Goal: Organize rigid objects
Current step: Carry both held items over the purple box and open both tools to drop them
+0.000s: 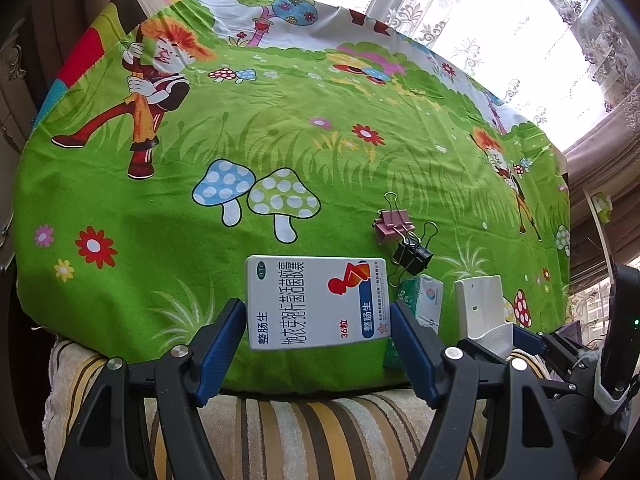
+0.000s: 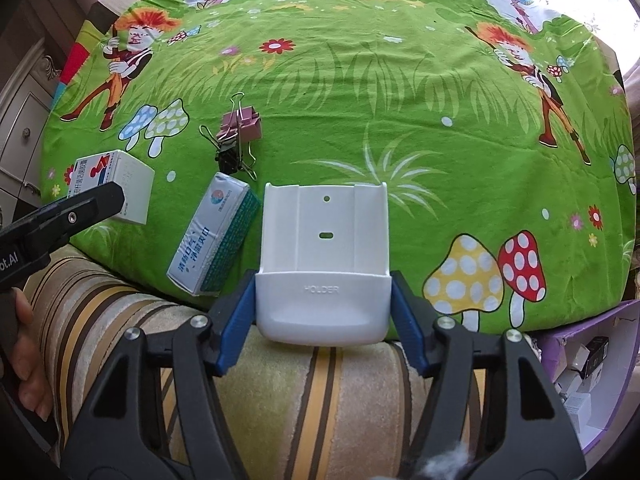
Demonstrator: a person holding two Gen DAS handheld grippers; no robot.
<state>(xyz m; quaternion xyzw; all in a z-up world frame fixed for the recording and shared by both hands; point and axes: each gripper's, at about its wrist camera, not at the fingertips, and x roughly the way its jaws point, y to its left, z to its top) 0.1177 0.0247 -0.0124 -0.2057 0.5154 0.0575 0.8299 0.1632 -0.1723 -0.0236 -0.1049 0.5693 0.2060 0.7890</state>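
Note:
My left gripper (image 1: 318, 312) is shut on a white medicine box (image 1: 318, 302) with red and blue print, held flat at the near edge of the green cartoon cloth (image 1: 280, 128). The box also shows in the right wrist view (image 2: 114, 184). My right gripper (image 2: 322, 292) is shut on a white plastic holder (image 2: 324, 256) at the cloth's near edge; the holder also shows in the left wrist view (image 1: 482, 304). Between them lies a white and green box (image 2: 214, 236), seen partly in the left wrist view (image 1: 424, 298). A pink binder clip (image 2: 242, 122) and a black binder clip (image 2: 230, 160) lie just beyond.
The cloth covers a raised surface; a striped towel (image 2: 320, 392) lies under both grippers at its near edge. A purple box (image 2: 588, 368) with small items stands at the lower right. A white cabinet (image 2: 20, 128) is at the left, curtains (image 1: 520, 40) behind.

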